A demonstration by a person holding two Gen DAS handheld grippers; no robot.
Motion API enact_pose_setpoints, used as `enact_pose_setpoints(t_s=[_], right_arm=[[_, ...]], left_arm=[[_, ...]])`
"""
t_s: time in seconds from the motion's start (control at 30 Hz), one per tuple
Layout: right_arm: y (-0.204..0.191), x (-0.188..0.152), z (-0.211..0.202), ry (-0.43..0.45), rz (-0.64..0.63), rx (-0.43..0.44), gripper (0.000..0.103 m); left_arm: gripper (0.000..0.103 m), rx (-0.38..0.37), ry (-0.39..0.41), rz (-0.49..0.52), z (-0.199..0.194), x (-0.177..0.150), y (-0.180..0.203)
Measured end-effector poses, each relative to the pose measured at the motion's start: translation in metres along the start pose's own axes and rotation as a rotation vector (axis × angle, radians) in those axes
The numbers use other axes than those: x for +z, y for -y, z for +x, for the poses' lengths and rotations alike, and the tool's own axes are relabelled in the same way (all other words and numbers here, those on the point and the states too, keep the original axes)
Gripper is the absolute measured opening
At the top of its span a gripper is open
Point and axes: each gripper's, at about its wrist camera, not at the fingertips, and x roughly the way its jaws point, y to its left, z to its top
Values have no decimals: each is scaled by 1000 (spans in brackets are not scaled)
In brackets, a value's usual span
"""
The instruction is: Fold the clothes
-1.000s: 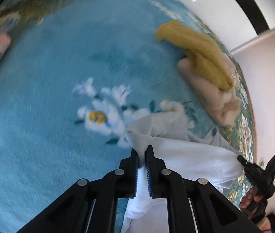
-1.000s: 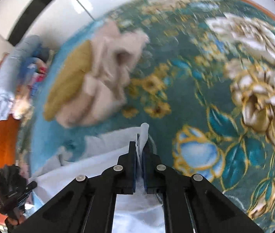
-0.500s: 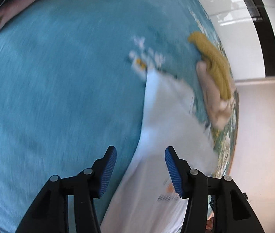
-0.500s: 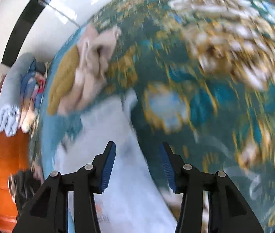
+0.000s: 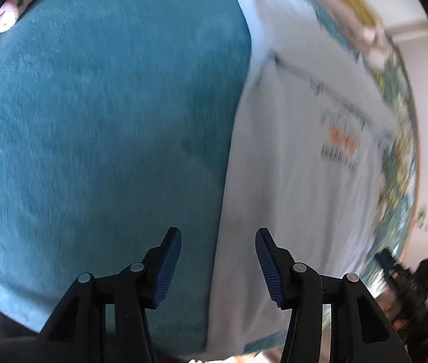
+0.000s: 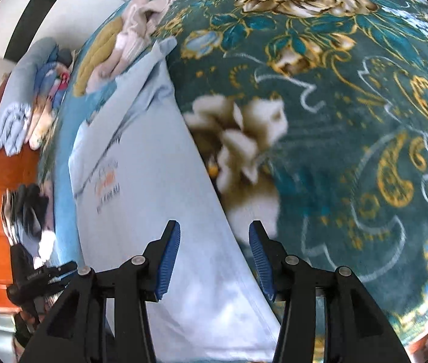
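Jaws of left gripper (image 5: 217, 261) and right gripper (image 6: 213, 257) parted, holding nothing; white shirt (image 6: 153, 181) seemingly flat on blanket (image 5: 93, 121).

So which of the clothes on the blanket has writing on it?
The white T-shirt, spread flat by both grippers, with an orange and dark print. The mustard piece and pink piece are plain, bunched up.

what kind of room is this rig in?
Likely a bedroom at home. The white T-shirt lies flat on a plush floral blanket that looks like a bed cover, more clothes are heaped at its far edge, and rolled bedding sits on orange-brown wood beside it.
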Motion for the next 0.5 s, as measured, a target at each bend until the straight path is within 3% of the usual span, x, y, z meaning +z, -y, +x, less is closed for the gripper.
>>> enact_pose_setpoints(t_s=[0.2,0.3,0.5], right_arm=[[7,-30,-6,-65,-82,-72,49],[11,-44,-5,-89,-106,-102,49],[19,-58,1,-121,-99,-107,49]], left_arm=[[53,49,-116,76,23,-32,21],[52,140,-173,89,38,-45,21],[51,144,-204,78,45,-60,20]])
